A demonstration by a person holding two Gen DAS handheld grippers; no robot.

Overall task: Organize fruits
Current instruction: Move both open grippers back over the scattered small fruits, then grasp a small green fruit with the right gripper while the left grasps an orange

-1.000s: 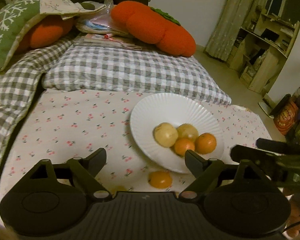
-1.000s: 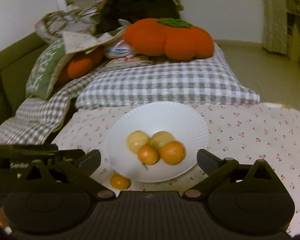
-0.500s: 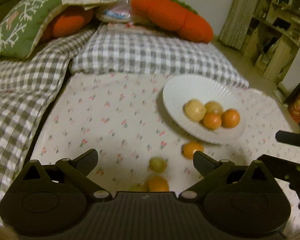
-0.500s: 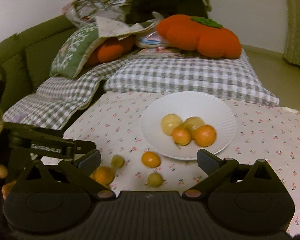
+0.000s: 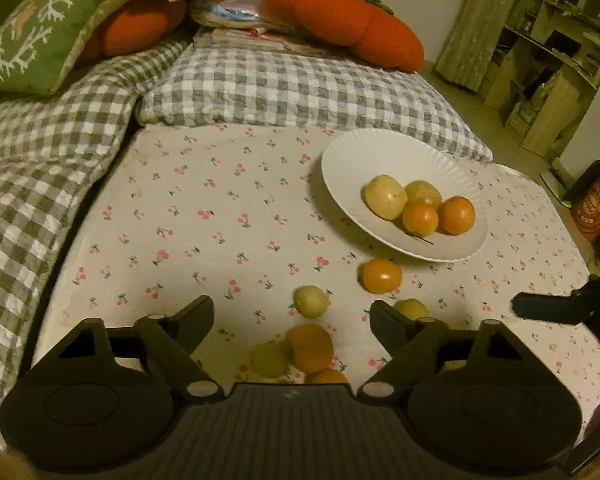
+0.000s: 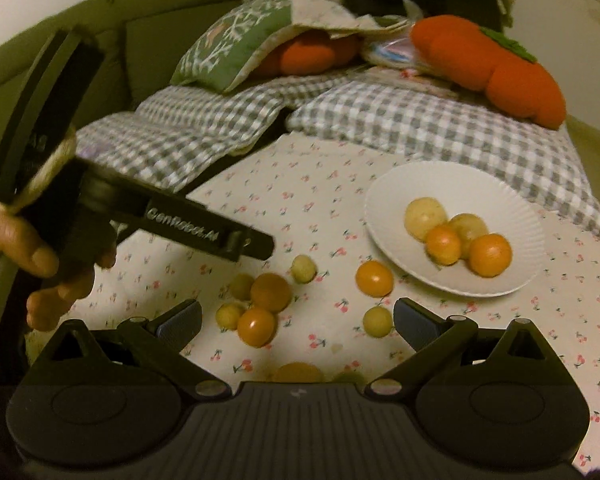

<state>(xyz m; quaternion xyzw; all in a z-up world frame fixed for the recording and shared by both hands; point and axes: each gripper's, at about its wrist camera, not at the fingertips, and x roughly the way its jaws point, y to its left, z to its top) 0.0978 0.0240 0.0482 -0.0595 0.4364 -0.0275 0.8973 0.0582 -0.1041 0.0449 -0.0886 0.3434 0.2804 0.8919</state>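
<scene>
A white plate point(image 5: 356, 152) point(image 6: 396, 184) on the cherry-print cloth holds two yellow fruits and two oranges point(image 5: 456, 215) point(image 6: 490, 255). Several loose oranges and small yellow-green fruits lie on the cloth in front of the plate, among them an orange point(image 5: 381, 276) point(image 6: 374, 278) just beside its rim. My left gripper point(image 5: 291, 316) is open and empty above an orange point(image 5: 309, 347) and a yellow fruit point(image 5: 311, 301). My right gripper point(image 6: 297, 318) is open and empty above an orange point(image 6: 257, 326). The left gripper also shows in the right wrist view point(image 6: 204, 232).
Grey checked cushions point(image 5: 300, 88) border the cloth at the back and left. Orange plush cushions point(image 5: 340, 12) and a green pillow point(image 5: 36, 40) lie behind them. A wooden shelf point(image 5: 556, 60) stands at the right across the floor.
Both grippers have pulled back from the plate, and the left one has shifted left. Several loose fruits in front of the plate have come into view.
</scene>
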